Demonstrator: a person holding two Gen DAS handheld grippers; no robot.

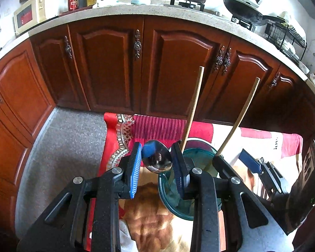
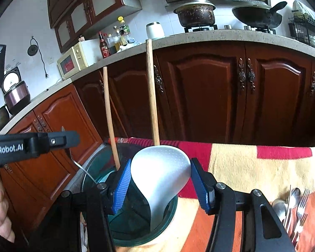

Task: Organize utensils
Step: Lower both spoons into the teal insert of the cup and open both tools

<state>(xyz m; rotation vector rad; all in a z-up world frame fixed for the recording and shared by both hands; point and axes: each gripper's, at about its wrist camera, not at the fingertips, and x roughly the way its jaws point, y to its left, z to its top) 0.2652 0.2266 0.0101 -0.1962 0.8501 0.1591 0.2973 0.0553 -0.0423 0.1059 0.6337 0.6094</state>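
A teal glass holder [image 1: 199,161] [image 2: 136,226] stands on a patterned cloth and holds two wooden-handled utensils [image 1: 194,105] [image 2: 152,92]. My left gripper [image 1: 157,163] is open around the bowl of a metal spoon [image 1: 156,157] beside the holder; I cannot tell if its pads touch the bowl. My right gripper [image 2: 160,182] is open, its blue pads on either side of a white rice paddle [image 2: 159,172] whose handle goes down into the holder. The left gripper also shows in the right wrist view [image 2: 31,145].
Several forks and spoons [image 2: 292,205] lie on the cloth [image 2: 252,168] at the right. Brown cabinets [image 1: 107,63] stand behind under a counter [image 1: 136,8] with pots, bottles and a microwave. Grey floor [image 1: 63,147] lies left of the cloth.
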